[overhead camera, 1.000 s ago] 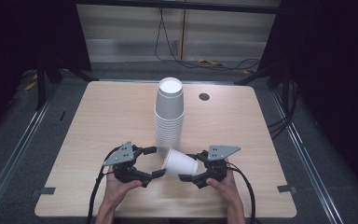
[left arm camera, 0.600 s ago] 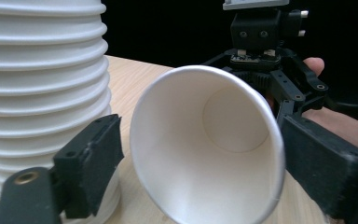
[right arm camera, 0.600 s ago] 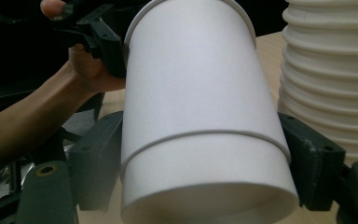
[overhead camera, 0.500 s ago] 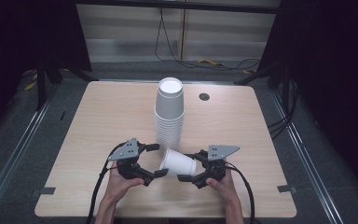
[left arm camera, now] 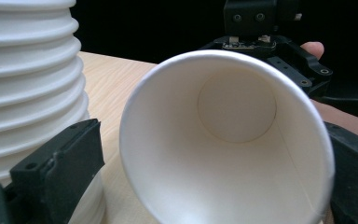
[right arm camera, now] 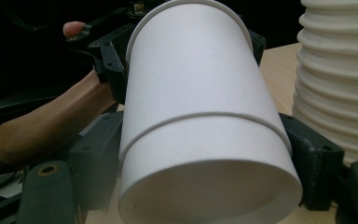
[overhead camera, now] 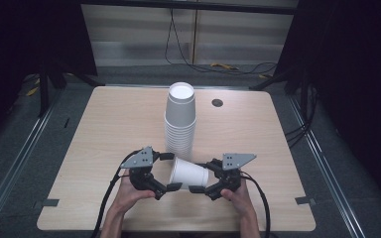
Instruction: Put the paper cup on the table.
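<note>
Left hand-held gripper [overhead camera: 167, 171] jaws just opened off cup [overhead camera: 190, 173]; right hand-held gripper [overhead camera: 204, 177] holds it.

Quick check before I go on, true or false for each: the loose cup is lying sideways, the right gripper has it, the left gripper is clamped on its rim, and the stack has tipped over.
1. The loose cup lies sideways. True.
2. The right gripper grips its base end. True.
3. The left gripper is clamped on its rim. False: its jaws have just been opening and stand apart around the rim.
4. The cup stack has tipped over. False: it stands upright on the table.
</note>
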`<state>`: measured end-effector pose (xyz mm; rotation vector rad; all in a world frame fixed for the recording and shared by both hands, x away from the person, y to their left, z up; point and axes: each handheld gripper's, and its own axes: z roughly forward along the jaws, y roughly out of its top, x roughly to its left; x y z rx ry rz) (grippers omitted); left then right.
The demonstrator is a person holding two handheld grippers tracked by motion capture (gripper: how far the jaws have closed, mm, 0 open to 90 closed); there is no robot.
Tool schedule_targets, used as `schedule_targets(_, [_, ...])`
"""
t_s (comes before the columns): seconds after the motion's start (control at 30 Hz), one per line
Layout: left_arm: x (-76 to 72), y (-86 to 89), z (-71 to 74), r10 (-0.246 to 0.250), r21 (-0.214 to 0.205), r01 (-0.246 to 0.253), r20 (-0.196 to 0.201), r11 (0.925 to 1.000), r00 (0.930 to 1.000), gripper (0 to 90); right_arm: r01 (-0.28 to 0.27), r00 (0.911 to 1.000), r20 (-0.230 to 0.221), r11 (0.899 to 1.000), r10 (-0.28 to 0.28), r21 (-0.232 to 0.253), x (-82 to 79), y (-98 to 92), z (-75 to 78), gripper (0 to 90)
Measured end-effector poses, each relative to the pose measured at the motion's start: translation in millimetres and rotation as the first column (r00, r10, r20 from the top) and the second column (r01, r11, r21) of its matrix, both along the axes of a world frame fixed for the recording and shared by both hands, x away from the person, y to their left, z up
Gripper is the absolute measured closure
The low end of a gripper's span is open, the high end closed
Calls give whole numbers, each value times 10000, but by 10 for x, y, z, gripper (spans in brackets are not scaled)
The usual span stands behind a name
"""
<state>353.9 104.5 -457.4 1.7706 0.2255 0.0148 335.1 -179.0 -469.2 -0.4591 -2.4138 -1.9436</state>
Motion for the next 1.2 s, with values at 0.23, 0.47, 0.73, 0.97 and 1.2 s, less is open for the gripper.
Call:
schedule_targets(0.23, [-11,-59,-23,-55,98,54,48,9999,10000,22,-64,10000,-4,10000,64,-31,3,3,12,230])
schedule_targets(0.47, [-23,-60,-20,-214,268,209,189,9994,9996,61,-148,9999,-12,9998,148,-94,6,11,12,230])
schedule_targets(0.73, [-8,-10,-7,-317,198,315,97,9993,9994,97,22,10000,86,9995,-20,-305,14,28,2,197])
schedule_targets(0.97, [-9,25,13,-165,180,163,95,9997,9998,101,384,9993,-1,9988,-384,-296,23,14,-14,143])
schedule_targets(1.2, [-22,56,31,295,761,-329,457,9966,9985,102,1087,9936,326,9936,-1077,-303,-14,-21,-20,135])
